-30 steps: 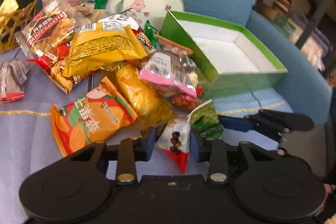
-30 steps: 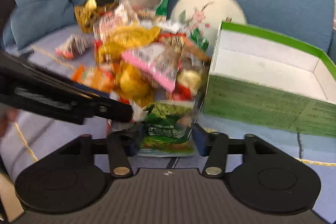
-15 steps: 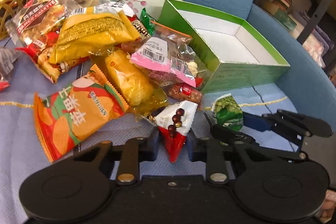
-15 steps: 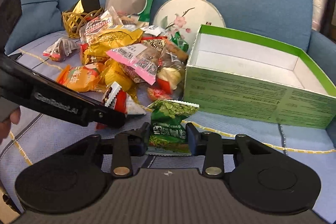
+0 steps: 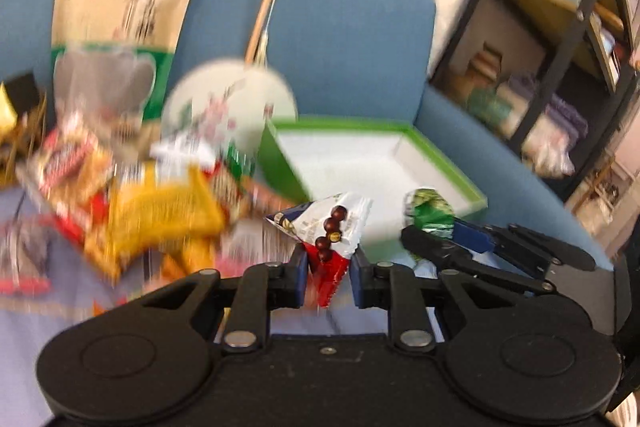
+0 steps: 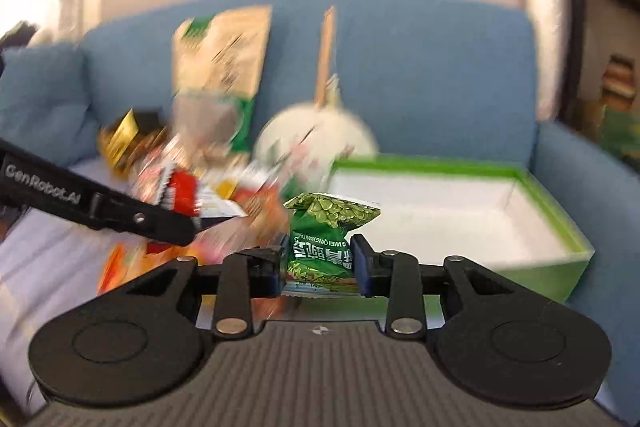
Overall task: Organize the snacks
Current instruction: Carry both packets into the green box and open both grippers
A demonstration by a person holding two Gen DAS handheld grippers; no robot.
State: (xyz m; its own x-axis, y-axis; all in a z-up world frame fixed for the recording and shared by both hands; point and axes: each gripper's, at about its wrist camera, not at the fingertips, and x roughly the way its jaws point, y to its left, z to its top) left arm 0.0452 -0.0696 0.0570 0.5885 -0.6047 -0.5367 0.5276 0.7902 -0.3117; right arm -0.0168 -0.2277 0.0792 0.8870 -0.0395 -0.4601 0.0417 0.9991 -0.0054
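- Left wrist view: the left gripper [image 5: 327, 273] is pinching the red bottom corner of a white-and-red packet [image 5: 326, 231], its blue-padded fingers closed against the crinkled foil at lower centre of the frame. The packet is fanning out upward, glossy, printed with dark round balls.
- At right centre the right gripper [image 5: 434, 231], matte black with a blue pad, is clamping a small green packet [image 5: 430, 211] in front of the near right corner of the green box [image 5: 444, 157].
- The box is sitting open at centre right, a shallow rectangular carton with green walls and a white inside.
- A blurred heap of shiny yellow and orange snack bags [image 5: 160, 211] is lying at centre left on the blue fabric sofa [image 5: 352, 39]; a round painted fan [image 5: 230, 103] is leaning behind it.
- Right wrist view: the right gripper [image 6: 318, 261] is squeezing the green packet [image 6: 324, 239] at lower centre, a puffy foil pillow with crimped top edge and pea print, white lettering upside down.
- The green box [image 6: 552, 211] is lying behind and to the right of it.
- At centre left the left gripper [image 6: 188, 223], a black arm, is holding the white-and-red packet [image 6: 192, 197] in front of the blurred pile.
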